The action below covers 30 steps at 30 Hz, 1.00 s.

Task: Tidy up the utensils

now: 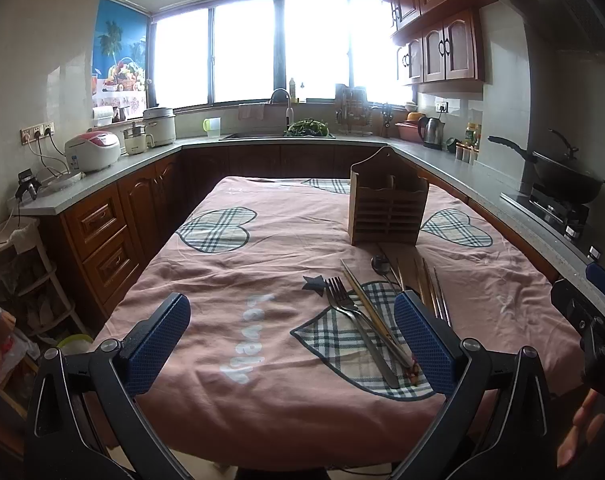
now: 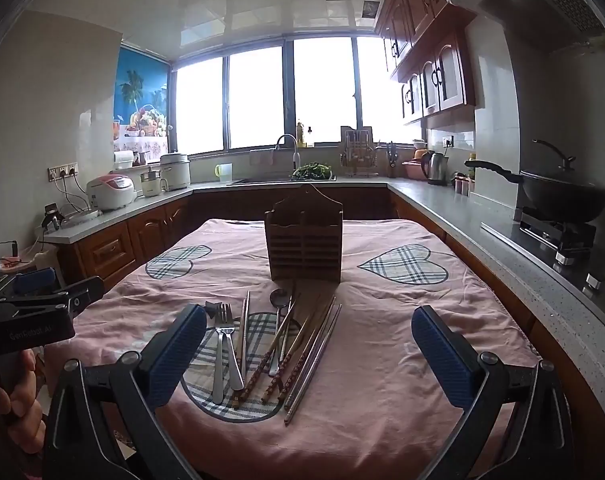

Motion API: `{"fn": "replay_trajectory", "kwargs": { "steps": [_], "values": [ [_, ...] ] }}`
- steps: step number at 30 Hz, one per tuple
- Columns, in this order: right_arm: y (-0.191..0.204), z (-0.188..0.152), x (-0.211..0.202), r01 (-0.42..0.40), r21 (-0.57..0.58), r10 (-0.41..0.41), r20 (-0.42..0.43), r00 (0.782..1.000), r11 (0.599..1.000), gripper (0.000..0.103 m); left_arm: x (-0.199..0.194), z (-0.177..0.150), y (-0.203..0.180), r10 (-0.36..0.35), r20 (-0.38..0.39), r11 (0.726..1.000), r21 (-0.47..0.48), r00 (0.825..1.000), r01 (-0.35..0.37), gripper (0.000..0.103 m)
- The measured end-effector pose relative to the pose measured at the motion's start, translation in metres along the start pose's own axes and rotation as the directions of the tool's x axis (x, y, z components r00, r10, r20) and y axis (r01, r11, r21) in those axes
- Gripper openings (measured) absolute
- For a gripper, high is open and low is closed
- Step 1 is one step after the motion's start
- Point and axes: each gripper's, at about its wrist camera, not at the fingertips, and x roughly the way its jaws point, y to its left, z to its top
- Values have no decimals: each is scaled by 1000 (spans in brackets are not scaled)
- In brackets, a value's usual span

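A wooden utensil holder [image 1: 387, 204] [image 2: 304, 240] stands upright on the pink-clothed table [image 1: 230, 392] [image 2: 382, 400]. In front of it lie two forks [image 1: 352, 320] [image 2: 226, 354], a spoon [image 1: 380, 263] [image 2: 278, 320] and several chopsticks [image 1: 376, 316] [image 2: 302, 356], wooden and metal. My left gripper [image 1: 292, 340] is open and empty above the table's near edge, left of the utensils. My right gripper [image 2: 308, 354] is open and empty, with the utensils between its fingers further ahead.
A small dark star-shaped piece [image 1: 315, 283] lies beside the forks. Counters run around the table with rice cookers [image 1: 92, 151], a sink [image 1: 278, 134], a kettle [image 1: 431, 132] and a wok on the stove [image 1: 566, 178]. The other gripper shows at each view's edge [image 1: 590, 312] [image 2: 30, 304].
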Motion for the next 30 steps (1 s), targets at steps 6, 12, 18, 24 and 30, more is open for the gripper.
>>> {"fn": "replay_trajectory", "kwargs": {
  "steps": [6, 12, 18, 24, 30],
  "values": [
    [-2, 0, -1, 5, 10, -5, 5, 1000, 1000, 103, -1, 1, -2, 1, 2, 1000, 8, 1000, -1, 103],
    [-4, -1, 0, 2, 16, -3, 3, 1000, 1000, 103, -1, 2, -2, 2, 5, 1000, 8, 1000, -2, 103],
    [-3, 0, 1, 1, 12, -1, 6, 1000, 1000, 103, -1, 2, -2, 2, 5, 1000, 6, 1000, -2, 103],
    [1, -1, 3, 0, 4, 0, 0, 1000, 1000, 103, -1, 1, -1, 1, 2, 1000, 6, 1000, -1, 103],
    [0, 0, 2, -3, 10, 2, 4, 1000, 1000, 103, -2, 3, 2, 0, 0, 1000, 4, 1000, 0, 103]
  ]
}}
